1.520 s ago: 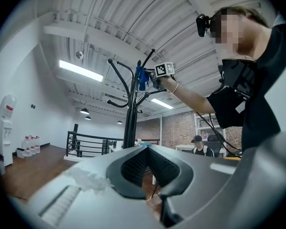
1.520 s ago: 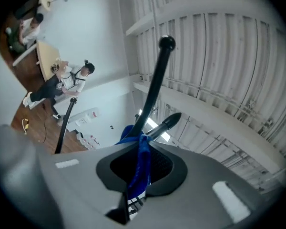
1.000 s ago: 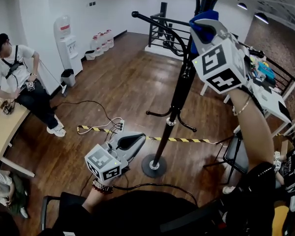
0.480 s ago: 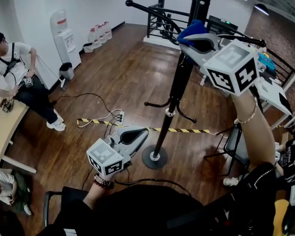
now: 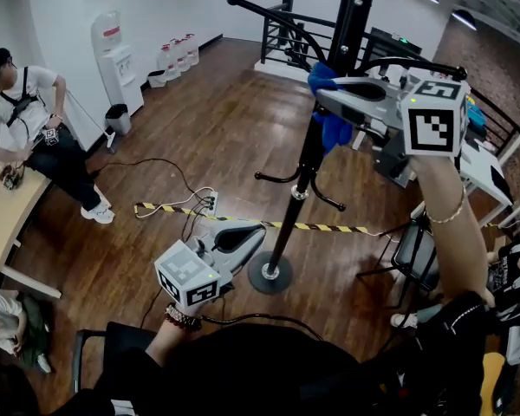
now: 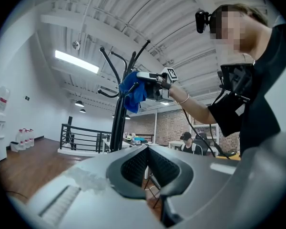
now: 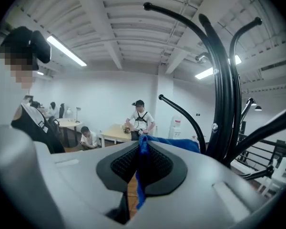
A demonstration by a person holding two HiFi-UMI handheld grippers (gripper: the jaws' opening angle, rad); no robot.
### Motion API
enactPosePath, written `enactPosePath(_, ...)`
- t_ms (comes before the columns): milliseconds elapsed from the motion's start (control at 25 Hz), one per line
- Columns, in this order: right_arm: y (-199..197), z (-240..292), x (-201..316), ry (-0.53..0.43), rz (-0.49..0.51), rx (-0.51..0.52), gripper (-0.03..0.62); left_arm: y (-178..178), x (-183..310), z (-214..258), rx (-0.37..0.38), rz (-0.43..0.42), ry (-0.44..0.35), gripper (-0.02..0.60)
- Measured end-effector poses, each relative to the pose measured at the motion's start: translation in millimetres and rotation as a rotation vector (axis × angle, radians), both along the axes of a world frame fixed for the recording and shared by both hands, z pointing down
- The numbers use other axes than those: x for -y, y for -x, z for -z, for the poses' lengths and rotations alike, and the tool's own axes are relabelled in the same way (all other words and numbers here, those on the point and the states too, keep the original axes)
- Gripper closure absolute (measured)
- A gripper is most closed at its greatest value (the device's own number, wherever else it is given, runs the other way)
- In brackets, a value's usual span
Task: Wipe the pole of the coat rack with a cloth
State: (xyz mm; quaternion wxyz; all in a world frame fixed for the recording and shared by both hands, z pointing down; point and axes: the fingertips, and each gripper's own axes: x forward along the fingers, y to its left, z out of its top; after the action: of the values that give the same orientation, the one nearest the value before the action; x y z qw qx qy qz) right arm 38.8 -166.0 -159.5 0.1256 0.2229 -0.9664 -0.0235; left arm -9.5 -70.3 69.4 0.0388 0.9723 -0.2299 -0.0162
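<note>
The black coat rack pole rises from a round base on the wood floor, with curved hooks at the top. My right gripper is shut on a blue cloth, held high against the pole's right side. In the right gripper view the blue cloth is pinched between the pads and the pole stands just to the right. My left gripper hangs low by the base, shut and empty. In the left gripper view, the pole and cloth are seen from below.
Yellow-black tape and cables lie on the floor near the base. A person sits at the left by a desk. A water dispenser, railing, a chair and a white table surround the rack.
My right gripper has come down the pole with the blue cloth, from near the hooks to mid-upper pole. The left gripper has barely moved.
</note>
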Motion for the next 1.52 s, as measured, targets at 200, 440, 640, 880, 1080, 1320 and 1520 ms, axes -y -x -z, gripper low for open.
enactPosePath(200, 6, -4, -41, 0.001, 0.101, 0.109, 0.569, -7, -8, -10, -0.020, -0.017, 0.020, 0.575)
enactPosePath(440, 2, 29, -101, -0.087, 0.232, 0.354, 0.569, -17, -11, -12, -0.027, -0.061, 0.046, 0.575)
enactPosePath(640, -50, 81, -93, -0.439, 0.003, 0.430, 0.569, -27, -16, -7, -0.019, -0.100, 0.039, 0.575)
enactPosePath(880, -69, 38, -3, -0.803, -0.367, -0.131, 0.569, -31, -25, -10, -0.015, -0.121, 0.031, 0.576)
enactPosePath(1080, -101, 31, 42, -0.946, -0.622, -0.354, 0.569, -28, -32, -10, -0.005, -0.101, 0.027, 0.576)
enactPosePath(1320, -110, 53, 32, -1.239, -0.776, -0.551, 0.569, -23, -32, -10, 0.001, -0.071, 0.026, 0.575)
enactPosePath(1520, -121, 64, 11, -1.404, -0.906, -0.706, 0.570, -29, -33, -10, 0.006, -0.090, 0.031, 0.575)
